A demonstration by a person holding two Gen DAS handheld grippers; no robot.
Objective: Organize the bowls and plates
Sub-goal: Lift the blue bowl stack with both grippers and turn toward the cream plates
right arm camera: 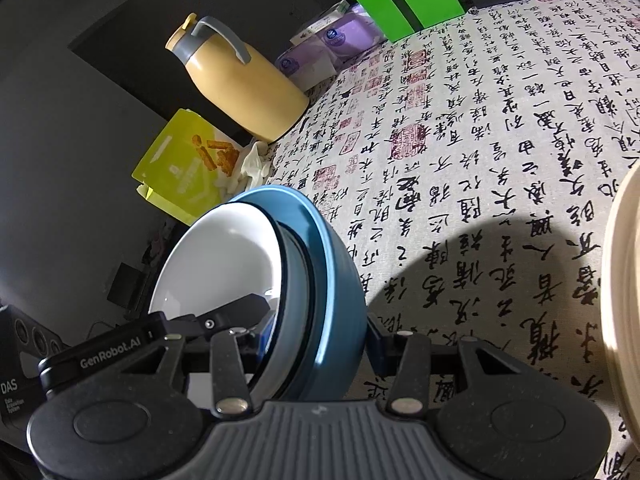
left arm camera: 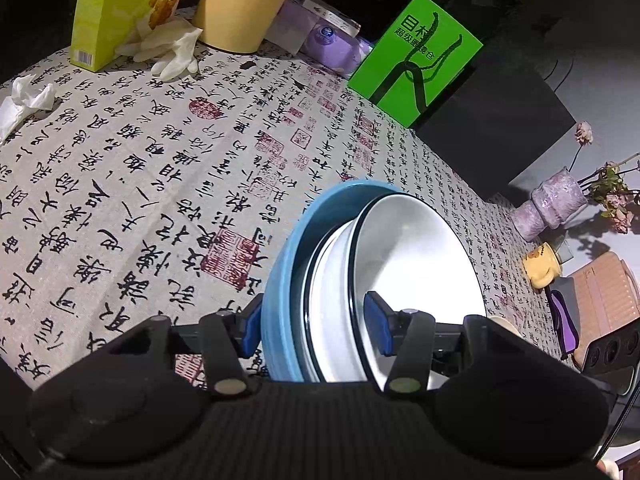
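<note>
Two tools pinch one nested stack of dishes from opposite sides, holding it above the counter (left arm camera: pixel 160 168) with its calligraphy-print cloth. A blue bowl (left arm camera: pixel 280 280) forms the outside, with white black-rimmed bowls (left arm camera: pixel 412 256) nested within; the stack sits low and centre in both views. Left tool (left arm camera: pixel 316 326) is half spread, its blue pads pressing the stack's rim. Right tool (right arm camera: pixel 316 340) is likewise clamped across the rim. At upper left of the left view stand a yellow jug (left arm camera: pixel 240 4), a snack box (left arm camera: pixel 116 12) and a glove (left arm camera: pixel 172 50); a green bag (left arm camera: pixel 416 60) stands at upper right.
</note>
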